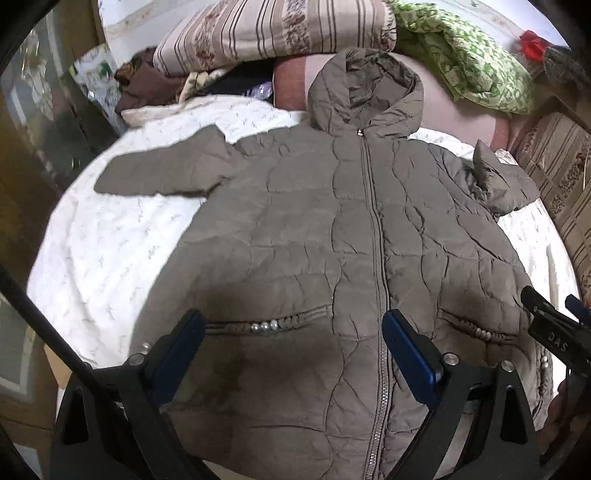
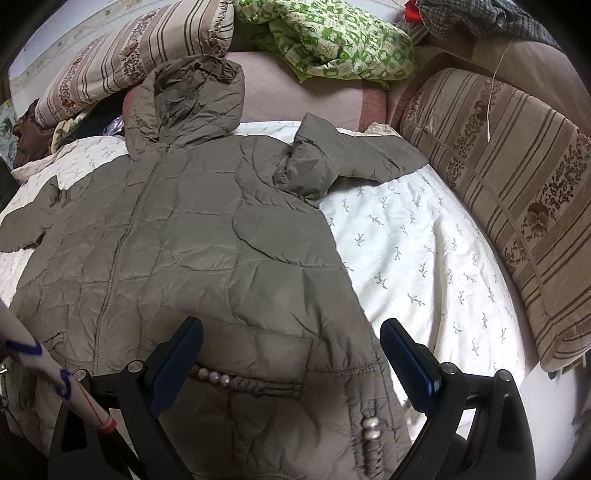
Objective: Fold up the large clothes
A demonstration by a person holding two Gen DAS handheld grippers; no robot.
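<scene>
- A big grey-brown puffy hooded jacket (image 1: 332,229) lies flat on a white bed sheet with little leaf prints (image 1: 103,251). It is zipped up and the front faces up.
- The left claw (image 1: 293,354) is wide open and holds nothing. It hangs over the bottom part of the jacket. The zipper (image 1: 375,229) runs up just inside its right finger, and the pocket with shiny beads (image 1: 264,326) sits right between its fingers.
- The right claw (image 2: 291,362) is wide open too, with nothing in it. The jacket's side edge and another beaded pocket (image 2: 218,377) lie between its fingers. Bare sheet is just past its right finger.
- The left sleeve (image 1: 159,173) lies flat, far ahead of the left claw and off to its left. The right sleeve (image 2: 332,162) is bunched up, far ahead of the right claw.
- The hood (image 1: 364,88) is farthest ahead, near a striped pillow (image 1: 266,33) and a green blanket (image 1: 465,62).
- I think no fold has begun yet.
- To do it well, each claw should probably grab a sleeve near the cuff and lay it flat across the chest.
- Smooth the bunched sleeve first. Puffy cloth slips, so pinch deep.
</scene>
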